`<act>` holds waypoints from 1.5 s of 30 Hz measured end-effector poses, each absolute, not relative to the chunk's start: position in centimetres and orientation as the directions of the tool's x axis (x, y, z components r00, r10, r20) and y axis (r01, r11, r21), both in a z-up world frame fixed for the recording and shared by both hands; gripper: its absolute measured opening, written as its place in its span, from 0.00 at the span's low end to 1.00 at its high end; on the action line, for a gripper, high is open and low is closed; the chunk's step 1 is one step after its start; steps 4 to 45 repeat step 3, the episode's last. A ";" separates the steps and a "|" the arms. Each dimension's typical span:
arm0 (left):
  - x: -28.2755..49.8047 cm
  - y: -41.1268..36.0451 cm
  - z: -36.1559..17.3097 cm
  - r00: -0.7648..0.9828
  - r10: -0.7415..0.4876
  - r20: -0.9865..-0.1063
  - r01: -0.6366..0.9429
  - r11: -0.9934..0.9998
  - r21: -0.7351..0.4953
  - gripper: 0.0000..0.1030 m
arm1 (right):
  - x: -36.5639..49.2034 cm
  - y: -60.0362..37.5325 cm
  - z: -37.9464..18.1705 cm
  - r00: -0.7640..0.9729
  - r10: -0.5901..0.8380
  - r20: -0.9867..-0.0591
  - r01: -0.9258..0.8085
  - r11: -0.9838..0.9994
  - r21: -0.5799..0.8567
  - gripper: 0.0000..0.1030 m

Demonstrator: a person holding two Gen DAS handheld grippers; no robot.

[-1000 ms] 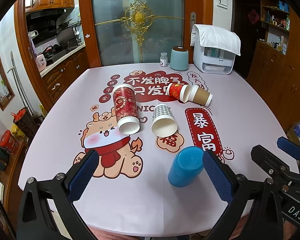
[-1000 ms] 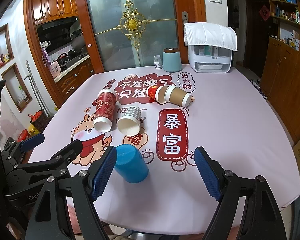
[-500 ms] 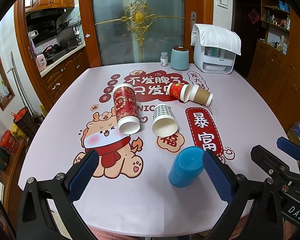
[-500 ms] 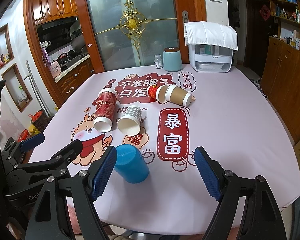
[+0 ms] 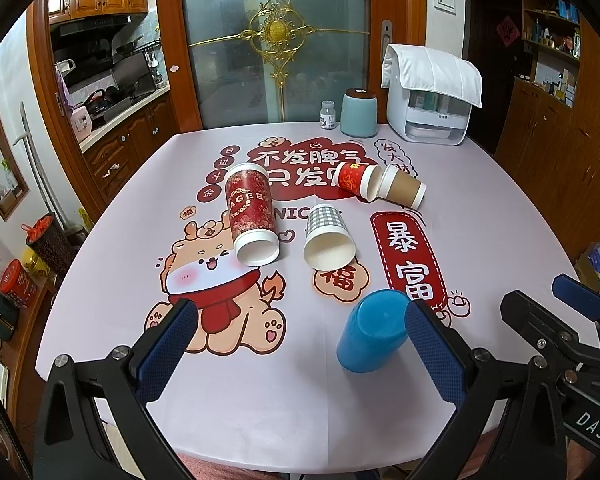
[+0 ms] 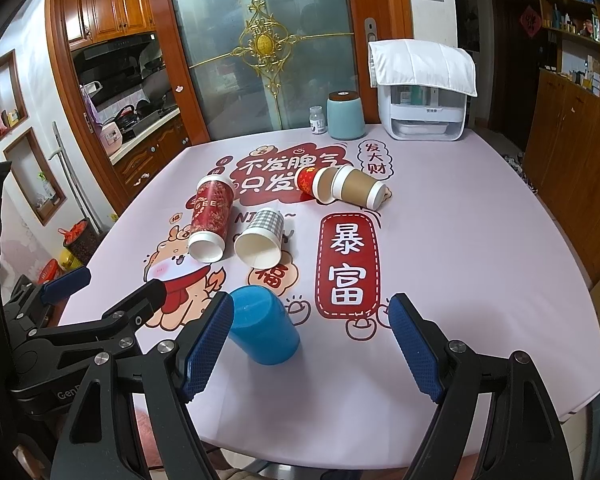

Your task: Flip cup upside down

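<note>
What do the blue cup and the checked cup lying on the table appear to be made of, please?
Blue cup: probably plastic, one solid colour, smooth with a soft sheen. Checked cup: likely paper, with a matte printed wall, plain white inside and a rolled rim.

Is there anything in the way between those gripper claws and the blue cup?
Nothing visible. The blue cup lies on its side just ahead of both open grippers, left gripper and right gripper. The paper cups lie farther back.

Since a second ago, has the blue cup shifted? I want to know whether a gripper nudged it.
No. The blue cup sits in the same spot beside the red banner print, in both views.
</note>
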State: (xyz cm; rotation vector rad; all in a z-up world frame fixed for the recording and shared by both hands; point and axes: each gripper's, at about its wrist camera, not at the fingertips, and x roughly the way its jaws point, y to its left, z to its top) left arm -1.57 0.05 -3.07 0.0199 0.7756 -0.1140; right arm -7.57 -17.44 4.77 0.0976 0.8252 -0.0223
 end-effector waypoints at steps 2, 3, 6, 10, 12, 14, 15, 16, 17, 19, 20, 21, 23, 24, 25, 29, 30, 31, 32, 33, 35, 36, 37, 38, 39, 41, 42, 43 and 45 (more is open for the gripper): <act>-1.6 0.0 -3.0 0.709 -0.095 -0.699 0.110 0.994 -0.024 0.99 | -7.6 -17.4 4.8 0.678 0.018 -0.735 0.058 0.995 0.078 0.79; -1.6 0.0 -3.1 0.708 -0.094 -0.700 0.110 0.994 -0.023 0.99 | -7.6 -17.5 4.8 0.678 0.018 -0.735 0.058 0.995 0.078 0.79; -1.6 0.0 -3.1 0.708 -0.094 -0.700 0.110 0.994 -0.023 0.99 | -7.6 -17.5 4.8 0.678 0.018 -0.735 0.058 0.995 0.078 0.79; -1.6 0.0 -3.1 0.708 -0.094 -0.700 0.110 0.994 -0.023 0.99 | -7.6 -17.5 4.8 0.678 0.018 -0.735 0.058 0.995 0.078 0.79; -1.6 0.0 -3.1 0.708 -0.094 -0.700 0.110 0.994 -0.023 0.99 | -7.6 -17.5 4.8 0.678 0.018 -0.735 0.058 0.995 0.078 0.79; -1.6 0.0 -3.1 0.708 -0.094 -0.700 0.110 0.994 -0.023 0.99 | -7.6 -17.5 4.8 0.678 0.018 -0.735 0.058 0.995 0.078 0.79; -1.6 0.0 -3.1 0.708 -0.094 -0.700 0.110 0.994 -0.023 0.99 | -7.6 -17.5 4.8 0.678 0.018 -0.735 0.058 0.995 0.078 0.79; -1.6 0.0 -3.1 0.708 -0.094 -0.700 0.110 0.994 -0.023 0.99 | -7.6 -17.5 4.8 0.678 0.018 -0.735 0.058 0.995 0.078 0.79; -1.6 0.0 -3.1 0.708 -0.094 -0.700 0.110 0.994 -0.023 0.99 | -7.6 -17.5 4.8 0.678 0.018 -0.735 0.058 0.995 0.078 0.79; -1.6 0.0 -3.1 0.708 -0.094 -0.700 0.110 0.994 -0.023 0.99 | -7.6 -17.5 4.8 0.678 0.018 -0.735 0.058 0.995 0.078 0.79; -1.6 0.0 -3.1 0.708 -0.094 -0.700 0.110 0.994 -0.023 0.99 | -7.6 -17.5 4.8 0.678 0.018 -0.735 0.058 0.995 0.078 0.79; -1.6 0.0 -3.1 0.708 -0.094 -0.700 0.110 0.994 -0.023 0.99 | -7.6 -17.5 4.8 0.678 0.018 -0.735 0.058 0.995 0.078 0.79; -1.6 0.0 -3.1 0.708 -0.094 -0.700 0.110 0.994 -0.023 0.99 | -7.6 -17.5 4.8 0.678 0.018 -0.735 0.058 0.995 0.078 0.79; -1.6 0.0 -3.1 0.708 -0.094 -0.700 0.110 0.994 -0.023 0.99 | -7.6 -17.5 4.8 0.678 0.018 -0.735 0.058 0.995 0.078 0.79; -1.6 0.0 -3.1 0.708 -0.094 -0.700 0.110 0.994 -0.023 0.99 | -7.6 -17.5 4.8 0.678 0.018 -0.735 0.058 0.995 0.078 0.79; -1.6 0.0 -3.1 0.708 -0.094 -0.700 0.110 0.994 -0.023 0.99 | -7.6 -17.5 4.8 0.678 0.018 -0.735 0.058 0.995 0.078 0.79; -1.6 0.0 -3.1 0.708 -0.094 -0.700 0.110 0.994 -0.023 0.99 | -7.6 -17.5 4.8 0.678 0.018 -0.735 0.058 0.995 0.078 0.79; -1.6 0.0 -3.1 0.708 -0.094 -0.700 0.110 0.994 -0.023 0.99 | -7.6 -17.5 4.8 0.678 0.018 -0.735 0.058 0.995 0.078 0.79; -1.6 0.0 -3.1 0.708 -0.094 -0.700 0.110 0.994 -0.023 0.99 | -7.6 -17.5 4.8 0.678 0.018 -0.735 0.058 0.995 0.078 0.79; -1.6 0.0 -3.1 0.708 -0.094 -0.700 0.110 0.994 -0.023 0.99 | -7.6 -17.5 4.8 0.678 0.018 -0.735 0.058 0.995 0.078 0.79; -1.6 0.0 -3.1 0.708 -0.094 -0.700 0.110 0.994 -0.023 0.99 | -7.6 -17.5 4.8 0.678 0.018 -0.735 0.058 0.995 0.078 0.79; -1.6 0.0 -3.1 0.708 -0.094 -0.700 0.110 0.994 -0.023 0.99 | -7.6 -17.5 4.8 0.678 0.018 -0.735 0.058 0.995 0.078 0.79; -1.6 0.0 -3.1 0.708 -0.094 -0.700 0.110 0.994 -0.023 0.99 | -7.6 -17.5 4.8 0.678 0.018 -0.735 0.058 0.995 0.078 0.79; -1.6 0.0 -3.1 0.708 -0.094 -0.700 0.110 0.994 -0.023 0.99 | -7.6 -17.5 4.8 0.678 0.018 -0.735 0.058 0.995 0.078 0.79; -1.6 0.0 -3.1 0.708 -0.094 -0.700 0.110 0.994 -0.023 0.99 | -7.6 -17.5 4.8 0.678 0.018 -0.735 0.058 0.995 0.078 0.79; -1.6 0.0 -3.1 0.708 -0.094 -0.700 0.110 0.994 -0.023 0.99 | -7.6 -17.5 4.8 0.678 0.018 -0.735 0.058 0.995 0.078 0.79; -1.6 0.0 -3.1 0.708 -0.094 -0.700 0.110 0.994 -0.023 0.99 | -7.6 -17.5 4.8 0.678 0.018 -0.735 0.058 0.995 0.078 0.79; -1.6 0.0 -3.1 0.708 -0.094 -0.700 0.110 0.994 -0.023 0.99 | -7.6 -17.5 4.8 0.678 0.018 -0.735 0.058 0.995 0.078 0.79; -1.6 0.0 -3.1 0.708 -0.094 -0.700 0.110 0.994 -0.023 0.99 | -7.6 -17.5 4.8 0.678 0.018 -0.735 0.058 0.995 0.078 0.79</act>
